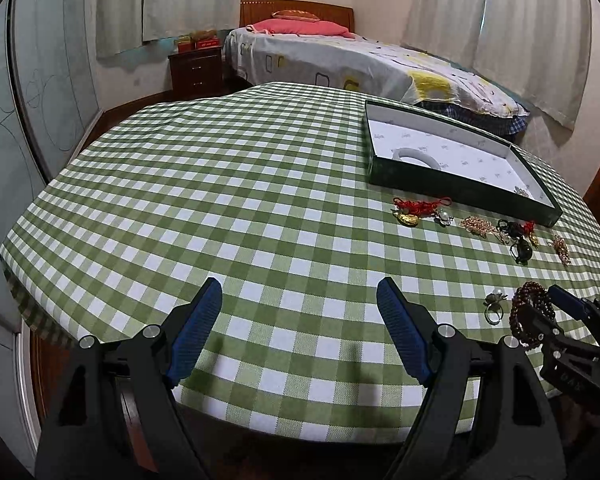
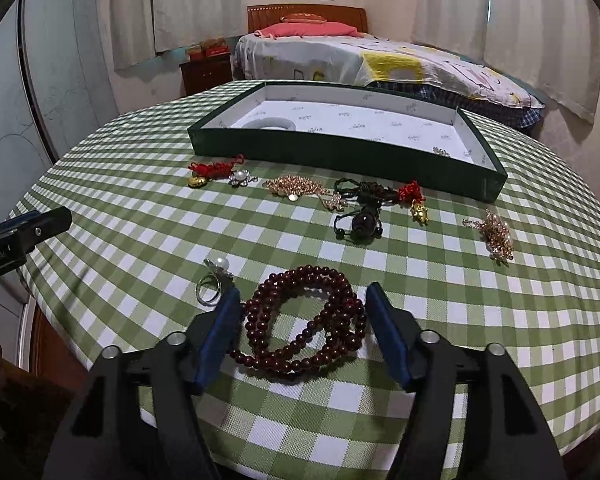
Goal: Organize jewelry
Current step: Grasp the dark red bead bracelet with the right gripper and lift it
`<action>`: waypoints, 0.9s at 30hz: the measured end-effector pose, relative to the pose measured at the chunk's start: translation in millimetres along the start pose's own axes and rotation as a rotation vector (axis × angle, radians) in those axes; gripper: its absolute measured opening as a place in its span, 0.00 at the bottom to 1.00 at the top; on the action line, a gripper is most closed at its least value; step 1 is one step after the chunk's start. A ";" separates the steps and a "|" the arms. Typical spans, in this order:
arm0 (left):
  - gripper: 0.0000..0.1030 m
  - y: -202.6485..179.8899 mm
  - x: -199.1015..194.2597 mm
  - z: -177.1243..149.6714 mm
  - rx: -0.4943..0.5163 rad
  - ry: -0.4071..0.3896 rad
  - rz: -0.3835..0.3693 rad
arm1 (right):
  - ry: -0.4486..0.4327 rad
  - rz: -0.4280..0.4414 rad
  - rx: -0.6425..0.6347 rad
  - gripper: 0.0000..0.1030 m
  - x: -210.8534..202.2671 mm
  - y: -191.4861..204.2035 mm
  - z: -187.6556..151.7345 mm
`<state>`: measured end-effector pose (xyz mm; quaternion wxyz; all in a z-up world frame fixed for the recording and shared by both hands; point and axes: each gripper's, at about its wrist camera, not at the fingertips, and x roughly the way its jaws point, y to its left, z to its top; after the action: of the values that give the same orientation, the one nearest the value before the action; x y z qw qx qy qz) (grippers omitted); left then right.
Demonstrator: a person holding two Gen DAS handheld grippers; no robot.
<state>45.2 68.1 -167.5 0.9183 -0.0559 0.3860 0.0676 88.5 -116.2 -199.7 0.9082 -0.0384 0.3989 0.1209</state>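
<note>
R tongs (image 2: 302, 320) spread wide, one pad each side of the dark red bead necklace (image 2: 306, 326), which lies coiled on the worktop (image 2: 140, 208) near my edge. Not gripping yet; I'd say I'm set low to pinch the whole coil at once. L tongs (image 1: 300, 332) also wide apart, nothing between, parked over bare cloth, out of the way. Pearl ring (image 2: 212, 284) sits just beside the beads, so a careless pinch might catch it. Green tray (image 2: 340, 152) w/ white bangle (image 2: 270, 124) waits at far side; other pieces lined up in front of it.
</note>
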 end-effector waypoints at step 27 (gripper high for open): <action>0.76 -57.6 5.3 -5.8 0.142 0.035 -0.075 | -0.005 -0.053 0.069 0.12 -20.0 -59.9 -6.7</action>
<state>54.4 10.9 -172.5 0.9149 -0.0064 0.4037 0.0048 85.6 -179.1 -191.2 0.9128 -0.0175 0.3995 0.0829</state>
